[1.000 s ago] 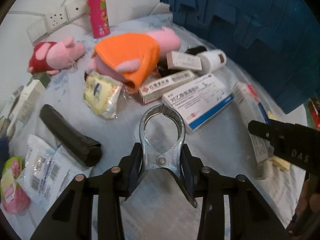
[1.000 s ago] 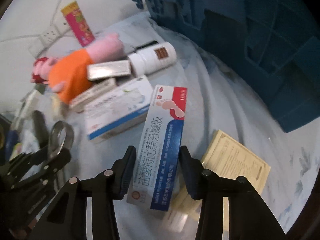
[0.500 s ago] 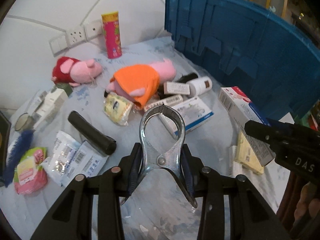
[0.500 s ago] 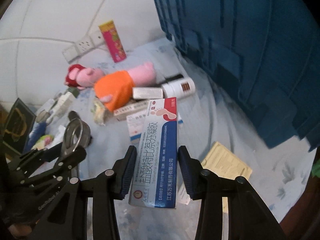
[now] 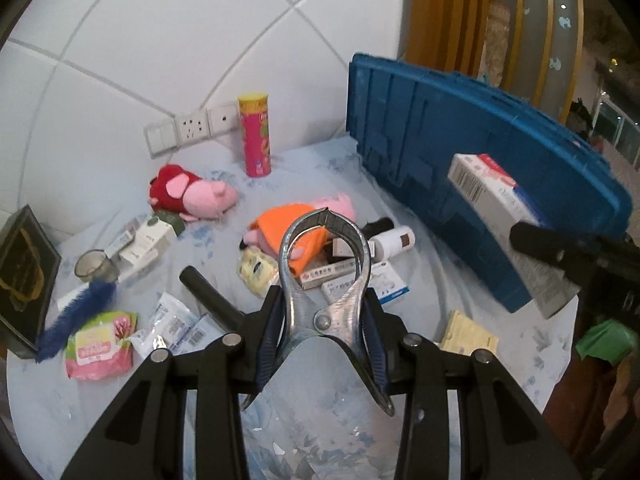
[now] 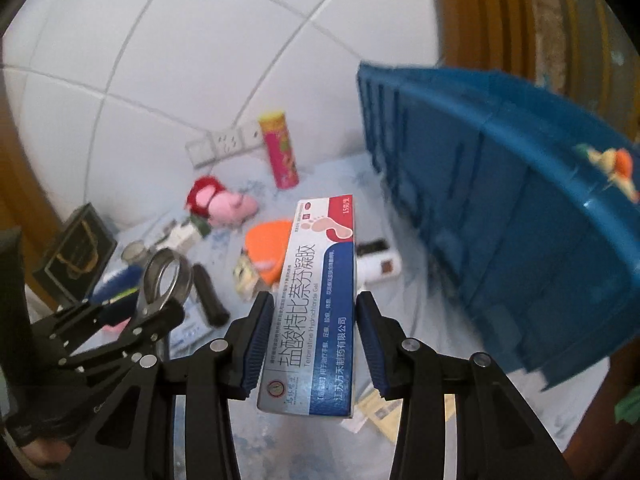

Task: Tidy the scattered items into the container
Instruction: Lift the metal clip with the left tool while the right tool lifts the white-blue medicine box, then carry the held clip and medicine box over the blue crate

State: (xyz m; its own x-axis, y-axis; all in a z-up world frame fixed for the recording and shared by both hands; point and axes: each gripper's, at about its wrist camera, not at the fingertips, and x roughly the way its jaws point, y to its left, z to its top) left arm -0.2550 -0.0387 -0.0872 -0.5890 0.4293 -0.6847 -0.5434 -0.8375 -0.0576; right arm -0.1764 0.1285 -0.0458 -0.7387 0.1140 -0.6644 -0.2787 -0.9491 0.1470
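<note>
My left gripper point(image 5: 322, 332) is shut on a metal clamp point(image 5: 324, 264) and holds it up above the light blue cloth. My right gripper point(image 6: 314, 338) is shut on a white, red and blue medicine box point(image 6: 316, 312), raised beside the blue crate point(image 6: 500, 216). The same box point(image 5: 504, 216) and the right gripper point(image 5: 580, 256) show at the right of the left wrist view, in front of the crate point(image 5: 460, 152). The left gripper with the clamp point(image 6: 164, 280) shows at the left of the right wrist view.
On the cloth lie an orange plush pig point(image 5: 296, 232), a red plush pig point(image 5: 188, 192), a pink can point(image 5: 254, 136), medicine boxes point(image 5: 360, 280), a white bottle point(image 5: 396, 240), a black roll point(image 5: 208, 296), packets point(image 5: 100, 344), a yellow leaflet point(image 5: 468, 336) and a black box point(image 5: 24, 280).
Both grippers have risen well above the cloth with their loads. The medicine box left the surface and now sits higher, near the crate's rim.
</note>
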